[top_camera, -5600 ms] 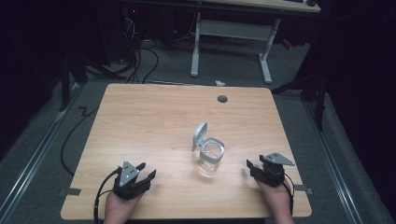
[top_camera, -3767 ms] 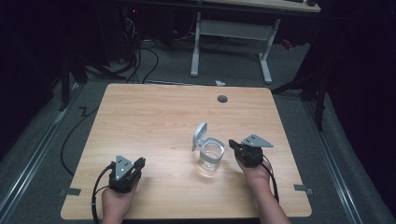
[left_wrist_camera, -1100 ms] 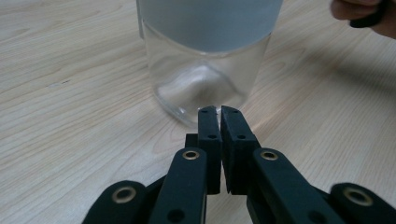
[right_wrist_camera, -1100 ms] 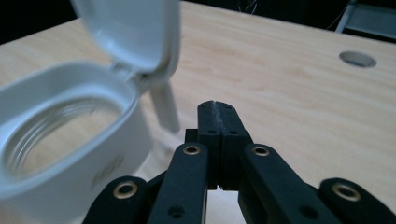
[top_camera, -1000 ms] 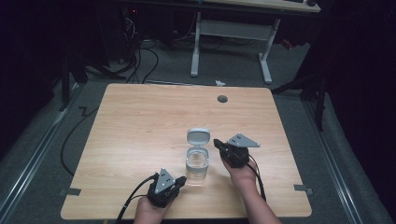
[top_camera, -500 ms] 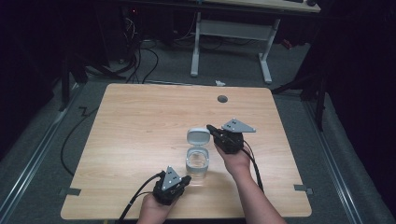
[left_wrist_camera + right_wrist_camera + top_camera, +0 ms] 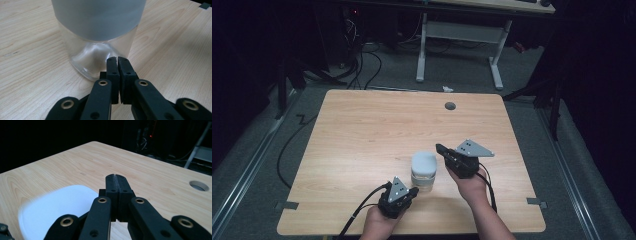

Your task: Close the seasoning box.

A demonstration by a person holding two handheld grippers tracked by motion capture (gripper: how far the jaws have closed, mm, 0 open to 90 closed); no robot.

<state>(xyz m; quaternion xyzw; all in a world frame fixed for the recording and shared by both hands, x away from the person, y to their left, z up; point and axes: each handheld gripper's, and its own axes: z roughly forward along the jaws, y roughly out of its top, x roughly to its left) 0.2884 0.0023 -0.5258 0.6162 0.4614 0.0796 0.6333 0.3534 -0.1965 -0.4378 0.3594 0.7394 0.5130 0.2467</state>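
A clear glass jar (image 7: 424, 179) with a pale grey-white lid (image 7: 424, 162) closed flat on top stands on the wooden table (image 7: 362, 130) near its front. My left gripper (image 7: 411, 190) is shut, with its tips right against the jar's (image 7: 100, 55) lower wall. My right gripper (image 7: 440, 148) is shut, just right of the lid and slightly above it; the lid (image 7: 55, 212) lies below and to the left of its closed jaws (image 7: 117, 178). Nothing is between either pair of jaws.
A round cable hole (image 7: 450, 105) sits near the table's far edge. Beyond the table are a white desk frame (image 7: 457, 40) and cables (image 7: 362, 55) on the dark floor. Each gripper trails a black cable (image 7: 357, 220) over the front edge.
The jar's lid, standing open earlier, now lies shut on the jar. The left gripper came in from the front left to the jar's base; the right gripper moved to the lid.
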